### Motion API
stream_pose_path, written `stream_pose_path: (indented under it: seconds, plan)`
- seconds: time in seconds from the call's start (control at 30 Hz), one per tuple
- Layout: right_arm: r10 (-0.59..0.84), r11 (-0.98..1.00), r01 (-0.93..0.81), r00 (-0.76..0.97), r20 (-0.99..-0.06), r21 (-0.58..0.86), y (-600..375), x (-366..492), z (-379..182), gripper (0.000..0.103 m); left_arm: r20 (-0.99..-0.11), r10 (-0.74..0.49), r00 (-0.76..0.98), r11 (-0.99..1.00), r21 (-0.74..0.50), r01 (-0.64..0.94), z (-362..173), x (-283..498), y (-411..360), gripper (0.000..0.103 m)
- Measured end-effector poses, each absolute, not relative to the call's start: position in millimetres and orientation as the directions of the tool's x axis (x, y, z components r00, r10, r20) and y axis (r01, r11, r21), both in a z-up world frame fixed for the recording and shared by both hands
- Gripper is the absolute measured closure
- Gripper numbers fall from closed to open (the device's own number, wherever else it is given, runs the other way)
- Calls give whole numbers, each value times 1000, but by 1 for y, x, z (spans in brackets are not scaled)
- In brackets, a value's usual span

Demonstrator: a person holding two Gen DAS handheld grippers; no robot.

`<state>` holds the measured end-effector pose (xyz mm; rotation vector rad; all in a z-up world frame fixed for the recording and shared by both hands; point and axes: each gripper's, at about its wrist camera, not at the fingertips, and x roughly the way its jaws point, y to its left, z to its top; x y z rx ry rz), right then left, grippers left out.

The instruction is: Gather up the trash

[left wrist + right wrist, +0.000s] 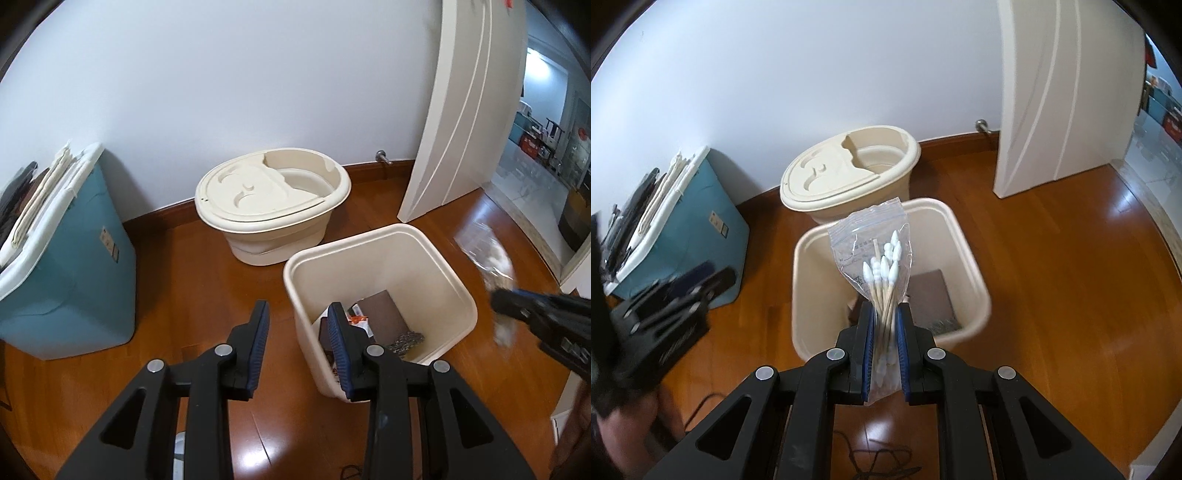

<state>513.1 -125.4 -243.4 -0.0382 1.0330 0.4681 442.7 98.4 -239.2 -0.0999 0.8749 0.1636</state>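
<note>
Cotton swabs in a clear zip bag (873, 254) stand up between the blue pads of the right claw (885, 325), which is closed tight on the bag's lower part. The bag hangs above the near edge of the cream trash bin (975, 266), an open square bin on the wooden floor (1052, 280). Inside the bin lie a brown flat box (932, 295) and, in the left wrist view, an orange-and-white wrapper (360, 319) and a crumpled silvery piece (406, 341).

The left claw (297, 328) is wide open and holds nothing; its right finger reaches over the near left corner of the bin, its left finger is over the floor. In that view the right claw (517, 301) comes in from the right, with the bag a blurred shape at its tip, to the right of the bin.

Beyond the bin, by the wall, sits a cream oval tub (849, 173) with a half lid. A teal storage box (70, 266) stands at far left, and a white door (1056, 96) stands open at far right.
</note>
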Motion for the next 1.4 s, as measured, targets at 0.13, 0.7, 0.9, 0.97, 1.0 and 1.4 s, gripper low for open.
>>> stream_pose_path:
  seconds: [0.13, 0.7, 0.9, 0.97, 1.0, 1.4]
  plan:
    - [360, 897, -400, 407, -840, 190, -92, 530, -255, 91, -779, 109, 618, 978, -29, -209, -244, 440, 112, 72]
    - [238, 923, -373, 353, -905, 97, -37, 558, -323, 91, -794, 119, 597, 961, -58, -269, -259, 435, 138, 72]
    - [132, 916, -401, 369, -920, -29, -19, 559, -339, 84, -798, 119, 590, 962, -53, -266, -261, 434, 137, 72]
    - [108, 921, -387, 370, -923, -47, -19, 560, -341, 50, -799, 122, 589, 961, -54, -271, -259, 434, 138, 72]
    - [98, 924, -378, 380, -920, -57, -19, 560, -339, 41, -797, 124, 591, 961, -53, -273, -256, 434, 138, 72]
    - [23, 947, -280, 551, -834, -159, -51, 510, -251, 29, -769, 137, 624, 971, -20, -238, -202, 391, 121, 72]
